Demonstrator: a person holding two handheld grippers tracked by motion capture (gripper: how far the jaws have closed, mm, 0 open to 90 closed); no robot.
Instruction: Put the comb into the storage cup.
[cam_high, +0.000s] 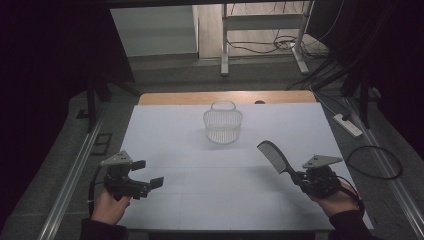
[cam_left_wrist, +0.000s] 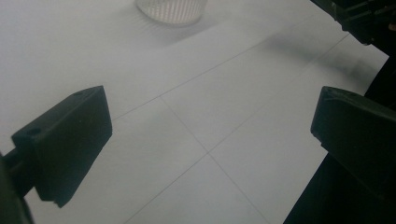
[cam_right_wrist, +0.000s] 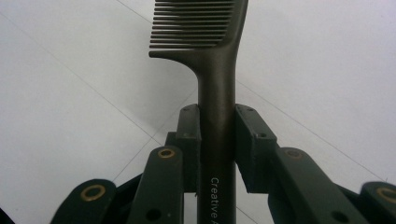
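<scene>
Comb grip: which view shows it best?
Right gripper view. The comb handle sits clamped between the right gripper jaws, teeth pointing left, lettering on the handle legible. High view shows the whole comb angled up toward the basket, but the grip itself is small there.

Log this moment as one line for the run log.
right gripper: shut on comb handle, raised | left gripper: open, empty | basket: upright, far centre of table, apart from comb
</scene>
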